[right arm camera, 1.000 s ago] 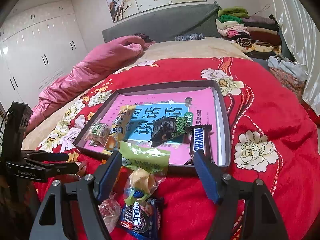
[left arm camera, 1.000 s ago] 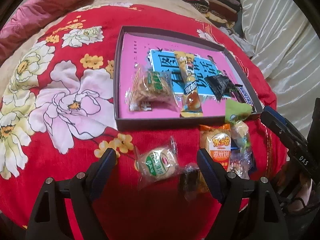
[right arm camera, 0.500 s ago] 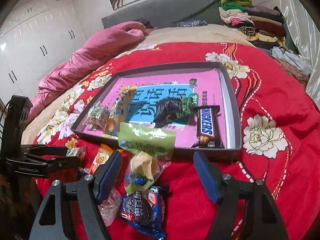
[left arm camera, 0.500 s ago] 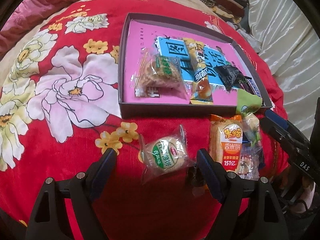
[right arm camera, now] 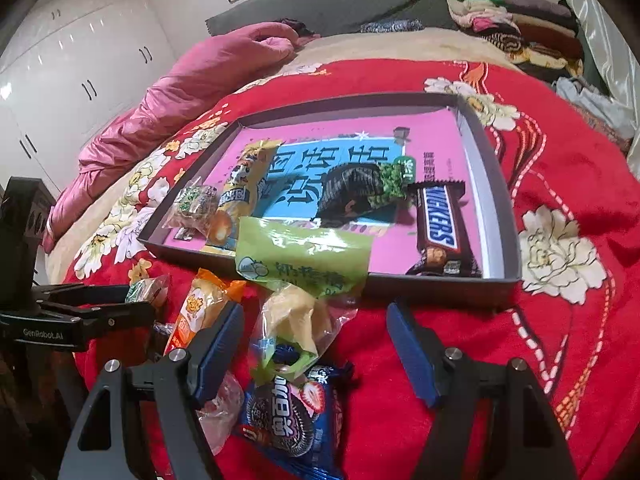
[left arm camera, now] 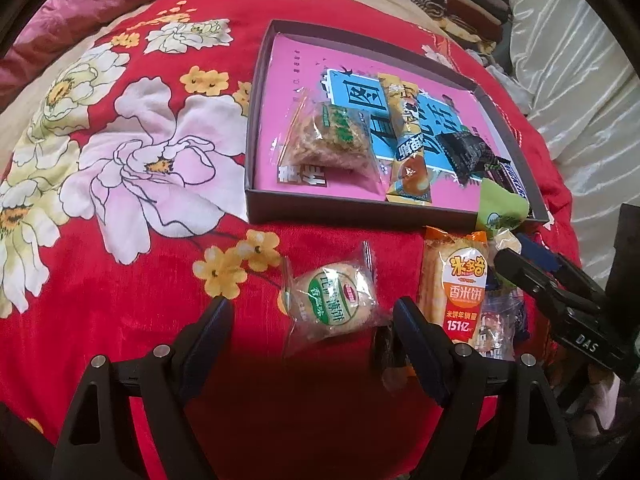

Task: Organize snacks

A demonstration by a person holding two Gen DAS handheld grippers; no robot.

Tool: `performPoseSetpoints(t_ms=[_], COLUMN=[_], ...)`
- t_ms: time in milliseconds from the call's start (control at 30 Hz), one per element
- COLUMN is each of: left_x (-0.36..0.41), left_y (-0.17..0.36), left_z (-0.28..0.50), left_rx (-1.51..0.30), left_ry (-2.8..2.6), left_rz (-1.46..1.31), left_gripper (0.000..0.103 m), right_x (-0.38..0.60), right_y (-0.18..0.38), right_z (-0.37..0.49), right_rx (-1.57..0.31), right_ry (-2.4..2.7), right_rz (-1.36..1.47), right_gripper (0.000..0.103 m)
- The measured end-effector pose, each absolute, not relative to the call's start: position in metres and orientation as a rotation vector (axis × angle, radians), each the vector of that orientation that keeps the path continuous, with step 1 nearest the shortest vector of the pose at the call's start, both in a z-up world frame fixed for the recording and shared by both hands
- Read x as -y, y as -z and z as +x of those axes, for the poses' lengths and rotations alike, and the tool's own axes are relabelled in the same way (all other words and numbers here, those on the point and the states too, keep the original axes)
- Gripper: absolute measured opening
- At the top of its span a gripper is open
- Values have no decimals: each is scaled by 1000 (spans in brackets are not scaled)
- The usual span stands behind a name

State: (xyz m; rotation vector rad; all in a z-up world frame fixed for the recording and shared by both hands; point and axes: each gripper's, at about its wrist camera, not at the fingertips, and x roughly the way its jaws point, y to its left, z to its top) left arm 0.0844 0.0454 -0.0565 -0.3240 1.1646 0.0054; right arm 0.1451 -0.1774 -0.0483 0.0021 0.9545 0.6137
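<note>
The left gripper stands wide with nothing pressed, its fingers either side of a round wrapped cookie on the red floral blanket, near the shallow tray. The right gripper is likewise open over a green-topped snack bag leaning on the tray's near wall. A Snickers bar lies inside the tray at right.

The right gripper has dipped toward the green bag and the Oreo pack, which now lie between its fingers. The left gripper has tipped slightly, so the round biscuit sits higher between its fingers.
</note>
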Motion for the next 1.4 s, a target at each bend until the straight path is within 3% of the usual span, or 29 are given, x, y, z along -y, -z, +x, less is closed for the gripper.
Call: performPoseSetpoints(t_ms=[200,467,567,633,800,1400], left_x=[-44,-40,-39,-39,-41,-41], left_y=[57,57,58,59,64,38], left_z=[83,85,86,87,88,86], left_rx=[-1164,-1160,-1160,-1163,-1181,-1109], left_ry=[-1,12,14,12,16,38], left_rz=[-337,-343,-350,-348,-349,-351], left_gripper=[83,79,70,53,48,46], right_x=[173,166,164,163,163,175], right_y=[54,53,50,49,46,18], right_z=[148,147,144,142,141,131], right_rx=[-970,-958,-942,-935,-928,-818], right_ry=[-644,-663,-670,-672,-680,-726], right_rz=[8,-30,-55,-70,-68,0], right_gripper=[56,50,48,47,46,42])
